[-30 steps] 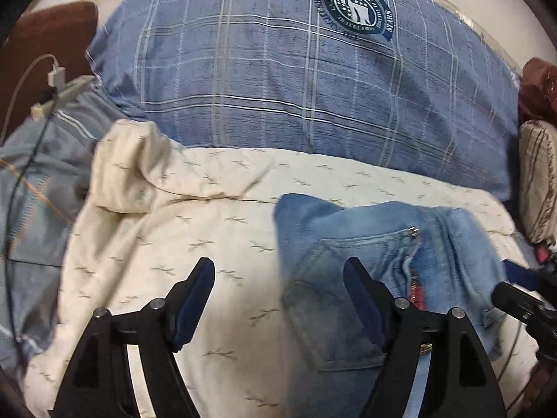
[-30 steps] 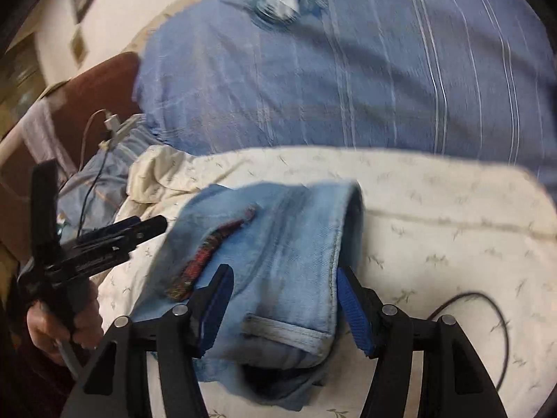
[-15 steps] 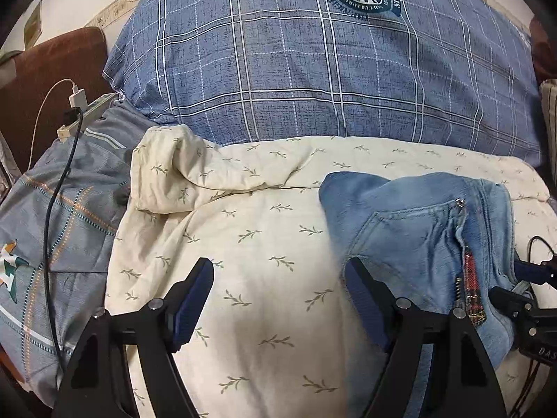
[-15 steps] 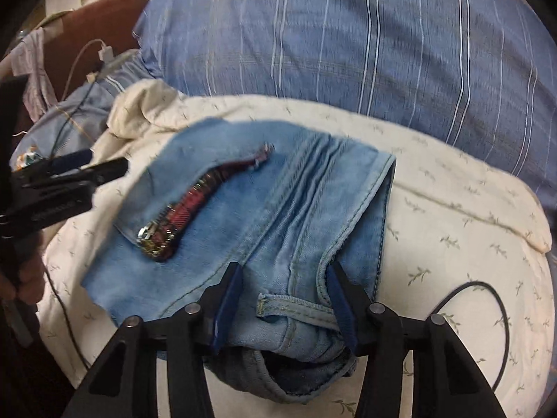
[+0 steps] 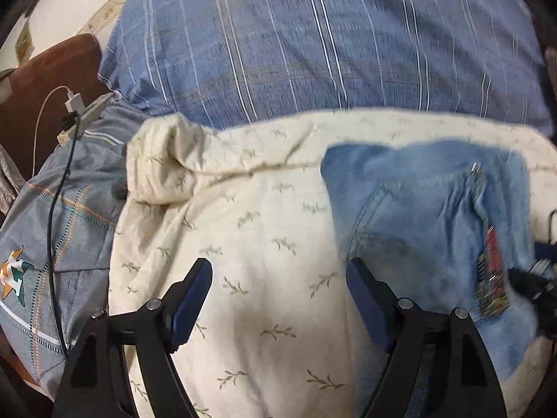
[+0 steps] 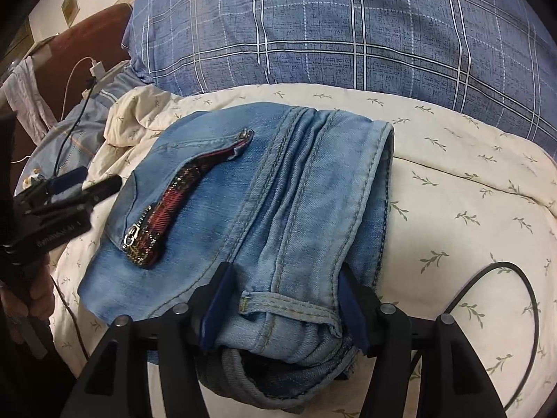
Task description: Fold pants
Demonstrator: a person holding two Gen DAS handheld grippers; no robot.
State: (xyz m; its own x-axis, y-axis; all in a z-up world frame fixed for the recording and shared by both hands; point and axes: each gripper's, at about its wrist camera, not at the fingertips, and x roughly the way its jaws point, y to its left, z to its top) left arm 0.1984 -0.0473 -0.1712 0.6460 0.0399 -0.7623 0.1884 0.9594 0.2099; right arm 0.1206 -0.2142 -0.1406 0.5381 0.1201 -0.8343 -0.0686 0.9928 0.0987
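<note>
Faded blue denim fills the middle of the right wrist view: the pants (image 6: 264,209), folded into a thick bundle, lie on a cream quilt (image 6: 470,188) printed with small green sprigs.

Going left to right in that view: at nine o'clock a hand (image 6: 36,304) holds the left gripper (image 6: 88,183), its black fingers reaching in just beside the left edge of the pants. A zip pocket trimmed in red plaid (image 6: 167,216) sits left of centre. At six o'clock the right gripper (image 6: 282,304) straddles the waistband end, denim between its blue pads; its jaws are opening, and whether the pads press the cloth cannot be told. A black cable (image 6: 522,313) loops across the quilt at four o'clock. A blue checked pillow (image 6: 330,28) spans twelve o'clock.

In the blurred left wrist view, the left gripper (image 5: 278,299) hangs wide open over bare quilt at six o'clock, nothing between its jaws. The pants (image 5: 428,216) lie at three o'clock, touching its right finger's outer side.
</note>
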